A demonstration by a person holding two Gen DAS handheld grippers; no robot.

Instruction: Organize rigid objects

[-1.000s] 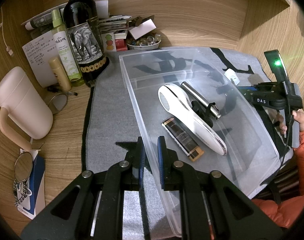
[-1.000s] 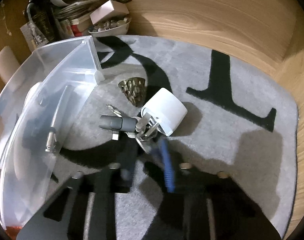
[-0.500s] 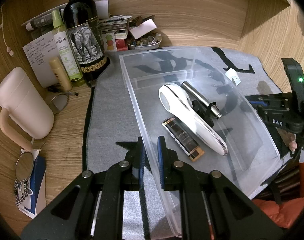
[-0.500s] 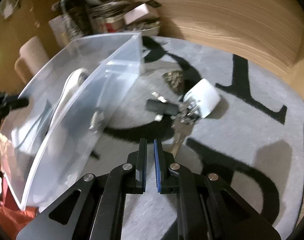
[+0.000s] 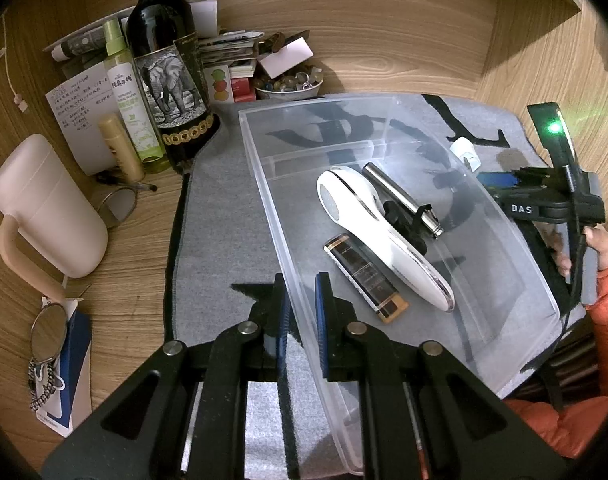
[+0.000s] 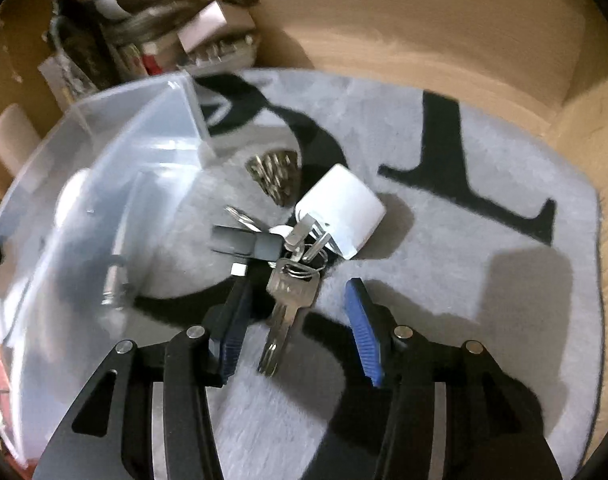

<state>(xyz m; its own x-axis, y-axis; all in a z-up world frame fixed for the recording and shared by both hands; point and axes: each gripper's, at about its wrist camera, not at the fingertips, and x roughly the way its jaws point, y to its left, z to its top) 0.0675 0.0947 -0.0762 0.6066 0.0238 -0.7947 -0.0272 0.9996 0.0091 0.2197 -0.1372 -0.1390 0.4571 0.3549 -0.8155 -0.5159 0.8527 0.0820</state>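
My left claw (image 5: pixel 301 312) is pinching the near wall of the clear rectangular plastic bin (image 5: pixel 388 100), 1 pad inside and 1 outside. The bin sits on the grey fuzzy mat with black lettering (image 5: pixel 223 216) on the wooden bench (image 5: pixel 123 280). Inside lie a white handheld device with a chrome edge (image 5: pixel 380 236), a slim silver metal cylinder (image 5: pixel 400 198) and a flat black-and-gold rectangular case (image 5: pixel 366 278).

My right claw (image 6: pixel 299 328) is spread wide, low over the mat, with the silver keys on a ring (image 6: pixel 287 296) lying between its blue pads (image 6: pixel 362 330) (not touching either, as far as the blur lets me tell). The keys are bunched with a dark grey fob (image 6: pixel 247 240) and a white square charger plug (image 6: pixel 342 210), just beside the bin's outer wall.
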